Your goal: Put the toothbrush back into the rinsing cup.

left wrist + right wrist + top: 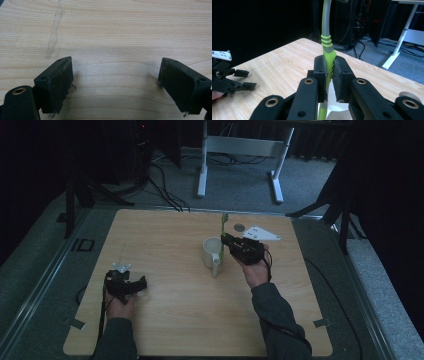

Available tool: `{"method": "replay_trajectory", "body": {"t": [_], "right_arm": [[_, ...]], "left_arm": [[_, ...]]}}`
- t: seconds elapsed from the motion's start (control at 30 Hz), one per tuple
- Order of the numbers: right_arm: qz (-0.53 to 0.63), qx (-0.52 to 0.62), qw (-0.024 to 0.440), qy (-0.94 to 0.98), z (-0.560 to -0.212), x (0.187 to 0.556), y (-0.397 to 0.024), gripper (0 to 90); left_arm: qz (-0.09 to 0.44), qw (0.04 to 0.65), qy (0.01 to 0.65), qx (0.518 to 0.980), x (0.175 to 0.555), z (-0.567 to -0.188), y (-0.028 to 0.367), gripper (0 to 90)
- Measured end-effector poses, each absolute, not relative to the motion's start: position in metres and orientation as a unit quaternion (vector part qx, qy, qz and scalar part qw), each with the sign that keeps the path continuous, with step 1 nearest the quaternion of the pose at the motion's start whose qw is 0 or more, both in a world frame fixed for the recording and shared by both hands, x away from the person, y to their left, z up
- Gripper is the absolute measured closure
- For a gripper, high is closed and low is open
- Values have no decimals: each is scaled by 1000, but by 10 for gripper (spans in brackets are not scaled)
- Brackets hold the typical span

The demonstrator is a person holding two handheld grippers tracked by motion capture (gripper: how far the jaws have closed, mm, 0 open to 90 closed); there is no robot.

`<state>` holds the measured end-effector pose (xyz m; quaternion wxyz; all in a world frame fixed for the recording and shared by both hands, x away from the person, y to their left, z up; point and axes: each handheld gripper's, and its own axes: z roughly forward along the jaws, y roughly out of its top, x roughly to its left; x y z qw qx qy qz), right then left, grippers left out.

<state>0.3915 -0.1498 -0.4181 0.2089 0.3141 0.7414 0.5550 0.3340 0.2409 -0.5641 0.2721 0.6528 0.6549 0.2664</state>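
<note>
We held the toothbrush (327,47) clamped between the jaws of the right gripper (329,72), the pads pressed on its green handle. Its long axis ran upright, away from the gripper: the head end rose above the jaws, and the lower end dropped below them toward the white mug (213,254), which stood directly beneath and just beside the gripper. Whether the handle's tip was already inside the mug's rim we could not quite tell, as the high view was dim there. Our right hand (255,270) reached forward with the forearm angled in from the lower right, the gripper held level over the mug. The left gripper (131,285) was well apart from the mug, low over the wooden table (125,30), its jaws spread wide with nothing between them.
</note>
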Motion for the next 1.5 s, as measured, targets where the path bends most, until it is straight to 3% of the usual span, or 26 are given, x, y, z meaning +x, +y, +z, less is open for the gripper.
{"method": "replay_trajectory", "body": {"t": [1.5], "right_arm": [[514,301,187,781,-453,388,-136,812]], "left_arm": [[267,272,655,653,334,-564,241,134]]}}
